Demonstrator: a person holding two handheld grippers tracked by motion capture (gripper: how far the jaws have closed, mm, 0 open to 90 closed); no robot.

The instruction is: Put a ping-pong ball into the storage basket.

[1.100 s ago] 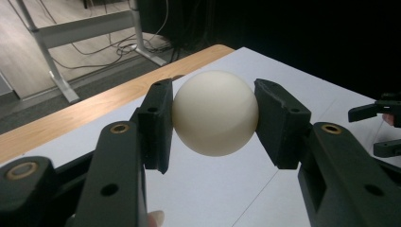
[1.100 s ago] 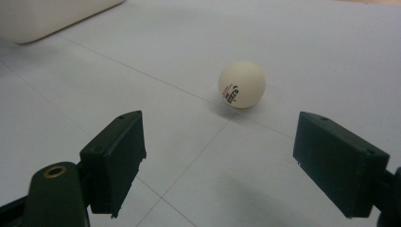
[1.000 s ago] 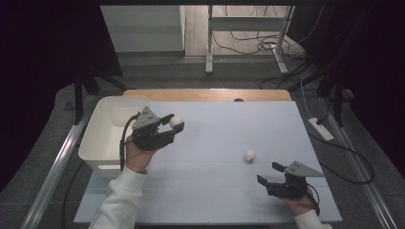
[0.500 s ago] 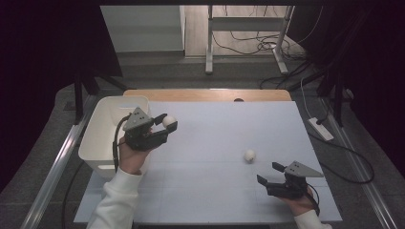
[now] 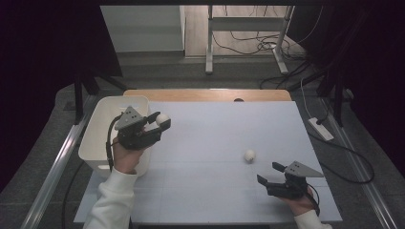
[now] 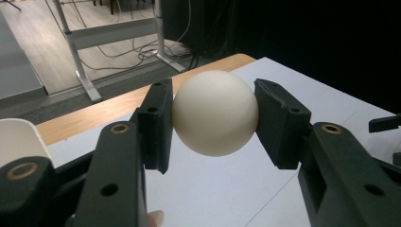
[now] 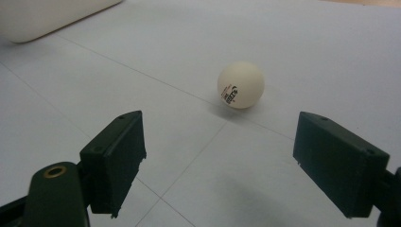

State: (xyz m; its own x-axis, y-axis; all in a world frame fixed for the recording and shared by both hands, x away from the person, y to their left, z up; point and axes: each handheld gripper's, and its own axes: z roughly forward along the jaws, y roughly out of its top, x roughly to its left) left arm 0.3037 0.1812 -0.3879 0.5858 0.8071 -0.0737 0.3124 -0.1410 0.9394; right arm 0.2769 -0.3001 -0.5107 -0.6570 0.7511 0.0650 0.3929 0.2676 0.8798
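My left gripper (image 5: 161, 121) is shut on a white ball (image 5: 162, 118), held in the air just right of the white bin (image 5: 102, 112). In the left gripper view the ball (image 6: 215, 112) sits squeezed between the two black pads (image 6: 158, 123). A second white ball (image 5: 249, 155) lies on the pale blue table top, right of centre. My right gripper (image 5: 268, 174) rests low near the front right of the table, open, with that ball (image 7: 240, 85) a short way ahead of its jaws and nothing between them.
The white bin stands at the table's left edge. A wooden strip (image 5: 205, 94) runs along the far edge. Beyond it are a metal stand's legs (image 5: 243, 52) and cables on the floor. A power strip (image 5: 321, 129) lies off the right side.
My left hand has drifted a little left and up with the ball, closer to the bin. The right gripper and the loose ball have stayed put.
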